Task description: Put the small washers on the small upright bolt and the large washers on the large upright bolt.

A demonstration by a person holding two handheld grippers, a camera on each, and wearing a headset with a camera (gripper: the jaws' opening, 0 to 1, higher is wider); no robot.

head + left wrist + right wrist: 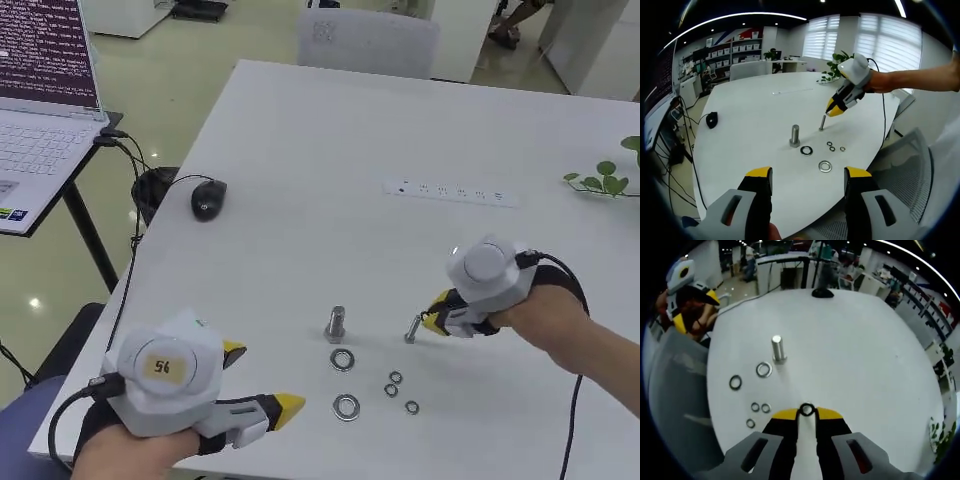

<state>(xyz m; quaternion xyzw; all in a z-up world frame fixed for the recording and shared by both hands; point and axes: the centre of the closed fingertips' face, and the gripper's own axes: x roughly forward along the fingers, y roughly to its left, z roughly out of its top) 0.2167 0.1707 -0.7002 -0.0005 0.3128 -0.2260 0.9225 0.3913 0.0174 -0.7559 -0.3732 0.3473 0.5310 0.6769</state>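
With jaws pinching a small washer (806, 410), the right gripper (434, 312) hovers just right of the small upright bolt (411, 330), nearer than the spread-jawed left gripper (807, 173).

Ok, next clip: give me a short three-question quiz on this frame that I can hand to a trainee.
1. How many large washers lie loose on the table near the large bolt?
2. True or false: the left gripper has its jaws shut on a washer.
3. The right gripper has its tips closest to: A) the large bolt, B) the small bolt, C) the mouse.

Key: 1) two; 2) false, its jaws stand open and hold nothing; 3) B.
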